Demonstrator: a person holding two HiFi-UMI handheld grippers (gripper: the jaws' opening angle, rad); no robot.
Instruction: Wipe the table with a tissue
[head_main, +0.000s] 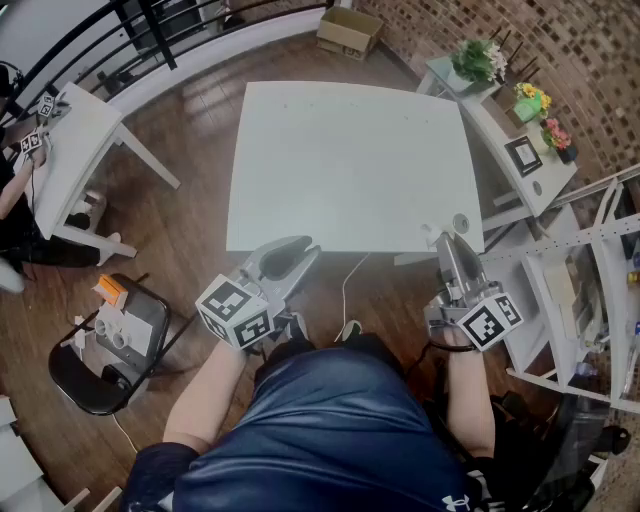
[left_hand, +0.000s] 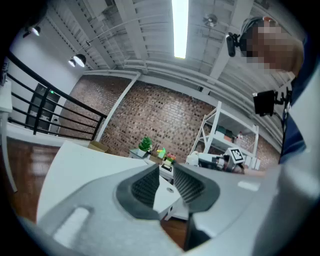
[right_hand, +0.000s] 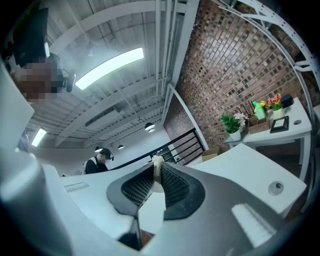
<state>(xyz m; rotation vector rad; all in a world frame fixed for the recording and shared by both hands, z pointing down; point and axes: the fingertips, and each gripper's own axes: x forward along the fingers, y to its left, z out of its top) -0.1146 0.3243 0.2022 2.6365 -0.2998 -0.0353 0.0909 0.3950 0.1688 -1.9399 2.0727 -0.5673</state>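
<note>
At the near edge of the white table (head_main: 350, 160), both forearms reach forward from the person's body. The left gripper (head_main: 298, 250) slants up and to the right, its jaws a little apart with nothing between them. The right gripper (head_main: 441, 240) points straight ahead at the table's near right corner, its jaws pressed onto a tissue (right_hand: 157, 161). Only a small pale scrap of it shows at the tips; from the head view it is too small to make out. Marker cubes hide most of both hands.
</note>
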